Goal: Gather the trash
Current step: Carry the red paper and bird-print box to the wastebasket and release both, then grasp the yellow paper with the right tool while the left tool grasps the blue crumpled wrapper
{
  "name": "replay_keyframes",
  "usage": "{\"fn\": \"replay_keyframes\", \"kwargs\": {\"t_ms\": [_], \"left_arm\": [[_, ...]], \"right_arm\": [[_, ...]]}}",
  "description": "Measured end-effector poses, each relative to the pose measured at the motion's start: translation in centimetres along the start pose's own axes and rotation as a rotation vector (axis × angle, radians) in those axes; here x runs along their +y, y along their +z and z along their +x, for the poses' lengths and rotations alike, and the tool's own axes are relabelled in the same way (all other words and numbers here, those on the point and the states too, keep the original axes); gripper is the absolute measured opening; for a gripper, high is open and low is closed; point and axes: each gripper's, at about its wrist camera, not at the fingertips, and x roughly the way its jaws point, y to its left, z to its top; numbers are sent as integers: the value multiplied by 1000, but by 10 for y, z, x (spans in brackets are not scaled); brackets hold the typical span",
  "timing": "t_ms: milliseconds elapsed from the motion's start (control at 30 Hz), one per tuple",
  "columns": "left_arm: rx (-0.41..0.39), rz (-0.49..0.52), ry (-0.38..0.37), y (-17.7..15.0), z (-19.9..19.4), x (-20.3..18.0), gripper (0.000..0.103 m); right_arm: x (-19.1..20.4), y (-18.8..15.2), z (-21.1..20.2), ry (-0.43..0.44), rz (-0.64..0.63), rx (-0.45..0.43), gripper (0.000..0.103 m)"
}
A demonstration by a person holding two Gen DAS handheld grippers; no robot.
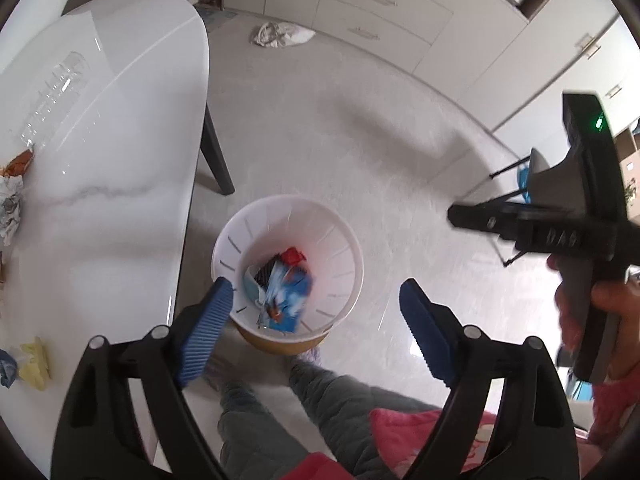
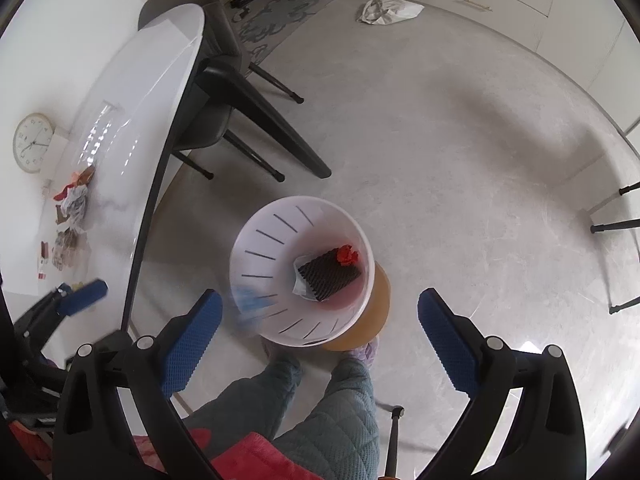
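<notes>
While both blue-padded grippers, left [image 1: 316, 308] and right [image 2: 320, 332], hang wide open and empty above the white slotted plastic bin [image 1: 344, 240] (wrappers already inside), leftover crumpled scraps [image 1: 10, 208] on the glossy white table [image 1: 120, 152] risk being missed or knocked floorward.

both claws point steeply down with their blue pads spread wide and nothing between them: the left claw [image 1: 316, 312] and the right claw [image 2: 320, 320]. the right hand [image 1: 600, 320] grips its handle.
</notes>
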Motion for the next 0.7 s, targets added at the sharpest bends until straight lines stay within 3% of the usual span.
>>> {"fn": "replay_keyframes", "kwargs": {"t_ms": [233,300,467,700], "left_arm": [[-94,-68,38,3,-48,13,95],[-140,-89,62,-1,-67,23,95],[-254,-135,172,-15,-125,54,95],[-304,-229,301,-51,-174,105,95]], "right_arm": [[22,-1,-26,-8,-58,-37,98],[34,-1,-37,-16,-83,-58,98],[71,-1,-66,-6,-167,-128,100],[135,2,-82,45,-293,-181,100]]}}
